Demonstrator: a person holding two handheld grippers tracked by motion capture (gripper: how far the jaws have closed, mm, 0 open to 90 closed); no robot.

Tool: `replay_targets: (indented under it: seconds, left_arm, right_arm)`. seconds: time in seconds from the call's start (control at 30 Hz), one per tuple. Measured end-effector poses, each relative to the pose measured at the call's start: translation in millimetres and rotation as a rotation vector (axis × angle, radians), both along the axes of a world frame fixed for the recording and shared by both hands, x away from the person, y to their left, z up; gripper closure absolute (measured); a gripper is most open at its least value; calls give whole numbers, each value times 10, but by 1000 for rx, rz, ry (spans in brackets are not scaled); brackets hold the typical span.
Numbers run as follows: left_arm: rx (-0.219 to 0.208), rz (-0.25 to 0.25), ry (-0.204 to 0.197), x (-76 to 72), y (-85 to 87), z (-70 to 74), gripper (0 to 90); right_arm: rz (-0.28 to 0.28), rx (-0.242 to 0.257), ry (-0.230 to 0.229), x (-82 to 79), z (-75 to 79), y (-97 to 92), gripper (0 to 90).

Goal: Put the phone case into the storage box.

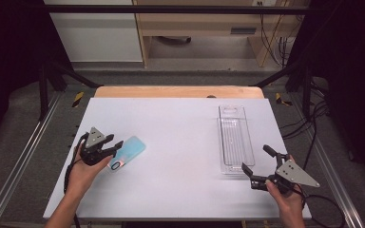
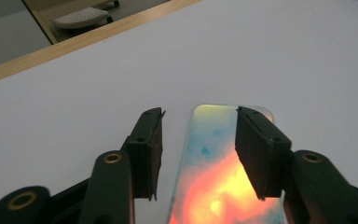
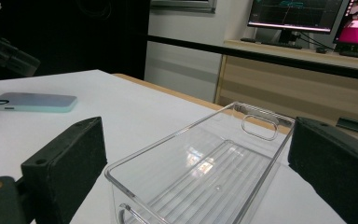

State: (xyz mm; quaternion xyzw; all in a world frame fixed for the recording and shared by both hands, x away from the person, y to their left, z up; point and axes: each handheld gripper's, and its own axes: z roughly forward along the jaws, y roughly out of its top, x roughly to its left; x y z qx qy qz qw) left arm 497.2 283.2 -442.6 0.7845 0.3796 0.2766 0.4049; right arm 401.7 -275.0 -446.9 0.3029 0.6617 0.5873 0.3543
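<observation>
- The right gripper (image 1: 255, 166), near the tabletop's front right corner, holds its jaws wide and empty toward the clear ribbed plastic tray (image 1: 235, 137), ready to steady it.
- The left gripper (image 1: 114, 146), half open, straddles the flat pale-blue phone case (image 1: 129, 151) toward the left edge; one pad looks clear.

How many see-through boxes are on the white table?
1. The clear box stands empty on the right side of the table, just beyond the right gripper. It also shows close up in the right gripper view.
</observation>
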Motion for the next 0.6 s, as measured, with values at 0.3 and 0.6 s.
replay_targets:
  seconds: [0.3, 0.6]
  left_arm:
    - [33, 13, 45, 105, 37, -62, 794]
    - [66, 34, 114, 226, 78, -162, 894]
  right_arm:
    - [2, -3, 0, -1, 2, 4, 45]
    - [-3, -1, -6, 0, 5, -4, 45]
